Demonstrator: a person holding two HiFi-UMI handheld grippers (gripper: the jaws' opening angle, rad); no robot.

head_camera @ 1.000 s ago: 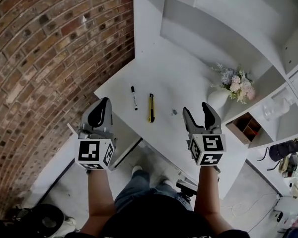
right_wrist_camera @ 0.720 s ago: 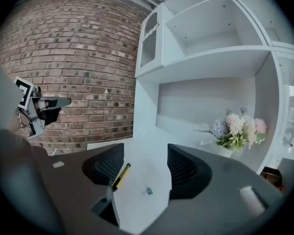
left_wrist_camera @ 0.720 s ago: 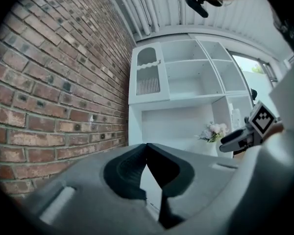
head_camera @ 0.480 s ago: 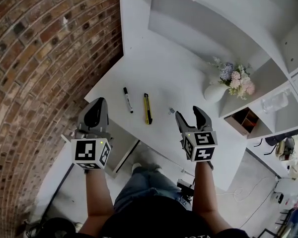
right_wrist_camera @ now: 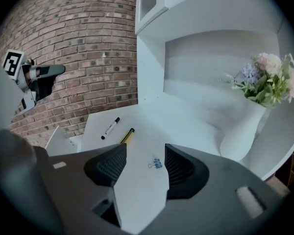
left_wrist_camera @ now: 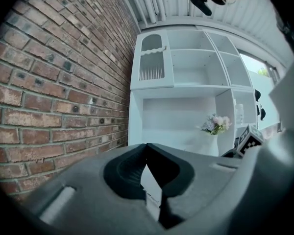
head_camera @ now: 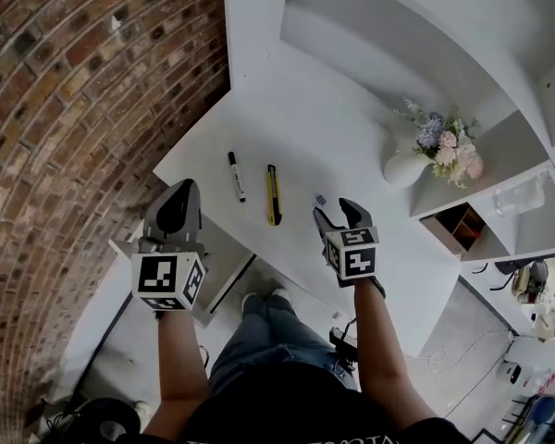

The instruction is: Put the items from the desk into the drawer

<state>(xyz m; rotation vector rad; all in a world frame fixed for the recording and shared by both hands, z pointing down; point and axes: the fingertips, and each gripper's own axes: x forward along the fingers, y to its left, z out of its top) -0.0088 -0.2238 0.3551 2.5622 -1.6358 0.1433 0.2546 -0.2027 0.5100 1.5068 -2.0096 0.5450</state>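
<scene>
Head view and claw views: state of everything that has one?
left claw: shut, empty.
right claw: open, jaws just closed slightly, nothing gripped.
binder clip: flat on desk, in line with right claw's gap, untouched.
marker: lying on desk, cap on.
utility knife: lying on desk, blade state unclear.
vase: upright, holding flowers.
drawer: appears pulled out.

Smooth matt white desk, rough red-brown brick wall, smooth pale vase with slight sheen
</scene>
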